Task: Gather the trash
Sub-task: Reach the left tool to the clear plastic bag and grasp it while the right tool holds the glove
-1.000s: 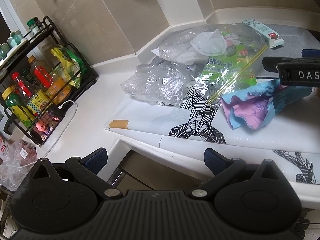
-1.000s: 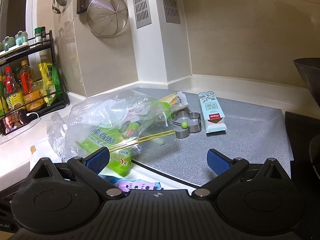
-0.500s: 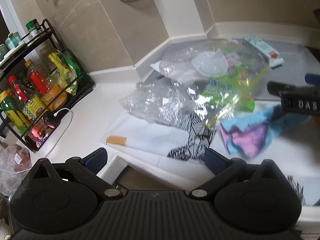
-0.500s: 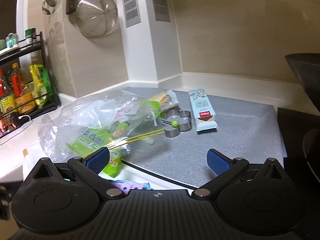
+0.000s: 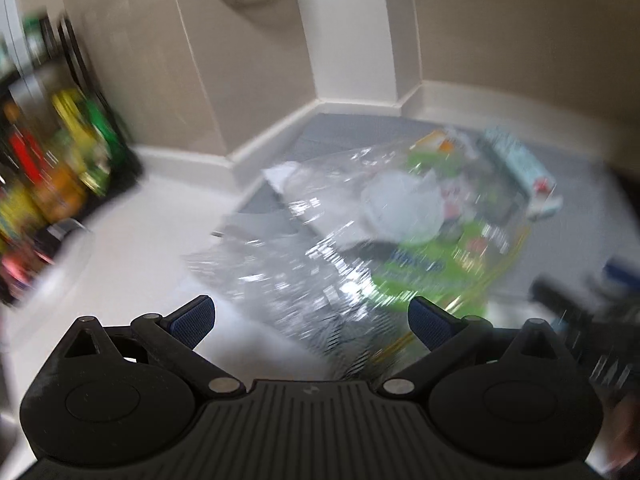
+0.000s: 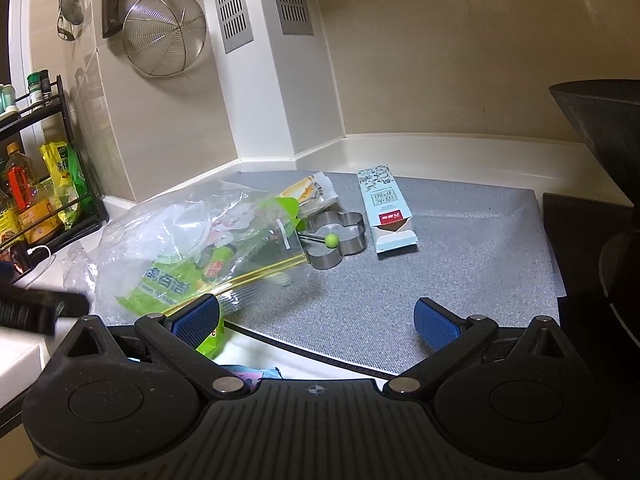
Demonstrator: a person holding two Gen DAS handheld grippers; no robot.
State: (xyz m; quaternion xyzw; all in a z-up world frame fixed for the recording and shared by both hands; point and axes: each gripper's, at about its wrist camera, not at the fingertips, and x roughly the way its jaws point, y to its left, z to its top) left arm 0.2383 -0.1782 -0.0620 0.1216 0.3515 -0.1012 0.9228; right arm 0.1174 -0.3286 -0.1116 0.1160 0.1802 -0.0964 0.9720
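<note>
Blue pads tip both claws, and each claw stands spread wide with nothing between its fingers. In the right wrist view the right claw [image 6: 316, 318] hovers over the near edge of the grey textured mat [image 6: 460, 248] that covers the counter's back corner; a scrap of pink and blue wrapper [image 6: 256, 372] peeks out just under its body. Its left pad sits right at the near end of the clear plastic bag [image 6: 192, 248], which lies on its side across the mat's left edge, stuffed with green printed packaging and closed by a yellow zip strip. At the bag's far end a flower-shaped metal ring mould [image 6: 336, 244] with a green knob lies on the mat, touching the bag, and just beside it to the right lies a pale blue carton [image 6: 388, 212], flat and apart from the mould. A dark blurred bar at the left edge of this view looks like the left claw's body. The left wrist view is heavily smeared by motion: the left claw [image 5: 312, 318] hangs above the white counter [image 5: 132, 248], its fingers framing a crumpled clear film [image 5: 280, 280] that lies beside the same bag [image 5: 420, 232]. Farther left, a black wire rack [image 6: 60, 184] of bottles stands at the counter's left end, and a wire strainer [image 6: 164, 36] hangs on the wall behind.
</note>
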